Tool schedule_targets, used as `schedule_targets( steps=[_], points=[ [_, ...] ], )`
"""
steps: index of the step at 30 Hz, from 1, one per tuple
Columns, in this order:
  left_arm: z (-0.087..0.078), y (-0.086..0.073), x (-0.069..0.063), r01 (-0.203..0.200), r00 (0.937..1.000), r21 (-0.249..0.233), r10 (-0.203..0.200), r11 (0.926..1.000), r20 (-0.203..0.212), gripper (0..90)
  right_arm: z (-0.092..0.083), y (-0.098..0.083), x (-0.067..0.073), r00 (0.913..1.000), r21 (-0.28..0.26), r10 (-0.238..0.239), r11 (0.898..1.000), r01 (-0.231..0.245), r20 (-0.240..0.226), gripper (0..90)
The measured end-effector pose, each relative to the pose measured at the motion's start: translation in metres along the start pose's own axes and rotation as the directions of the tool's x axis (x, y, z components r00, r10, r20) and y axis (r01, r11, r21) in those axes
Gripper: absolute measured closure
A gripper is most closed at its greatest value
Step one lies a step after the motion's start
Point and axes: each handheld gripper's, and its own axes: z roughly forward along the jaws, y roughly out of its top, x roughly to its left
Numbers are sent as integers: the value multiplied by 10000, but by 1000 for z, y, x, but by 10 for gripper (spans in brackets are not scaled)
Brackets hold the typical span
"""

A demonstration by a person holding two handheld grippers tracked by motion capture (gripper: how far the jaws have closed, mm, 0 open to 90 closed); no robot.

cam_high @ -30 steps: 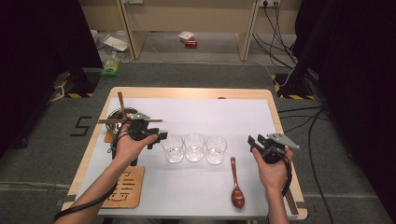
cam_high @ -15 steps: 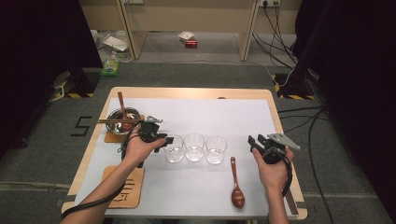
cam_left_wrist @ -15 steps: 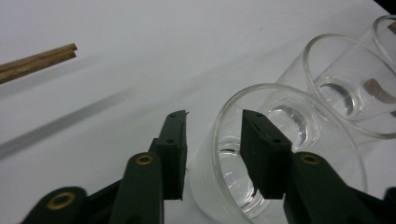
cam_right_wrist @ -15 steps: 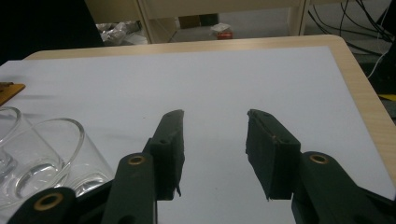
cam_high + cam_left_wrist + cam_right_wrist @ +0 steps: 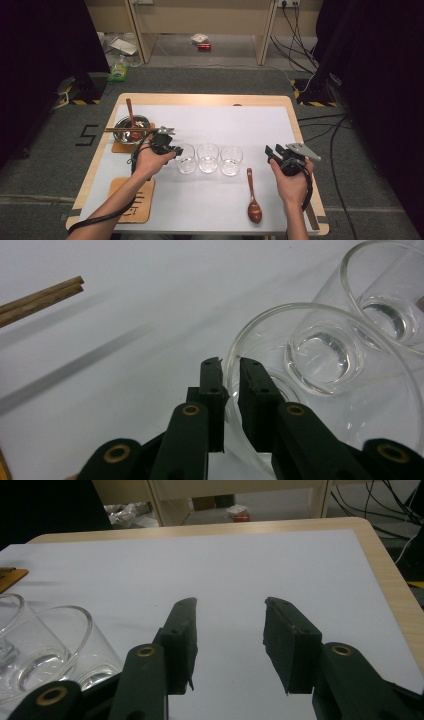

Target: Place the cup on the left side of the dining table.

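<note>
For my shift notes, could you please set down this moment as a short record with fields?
left gripper: jaws have just been closing, now pinching the rim of the left glass, one jaw inside, one outside
right gripper: open, holding nothing, above the white mat
glasses: three in a row; middle glass, right glass
spoon: lying on the mat in front of the right glass
bowl: at the left, chopsticks across its rim
</note>
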Motion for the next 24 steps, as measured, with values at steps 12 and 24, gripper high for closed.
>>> schedule_targets(
  steps=[12,24],
  points=[
    [-34,-5,14,151,9998,-801,-162,9967,-125,812,0,0,0,10000,12,5,10000,-5,8,570],
    [-60,-13,40,467,9964,-965,-532,9942,-659,814,1,0,3,10000,39,-74,10000,74,-23,570]
  ],
)
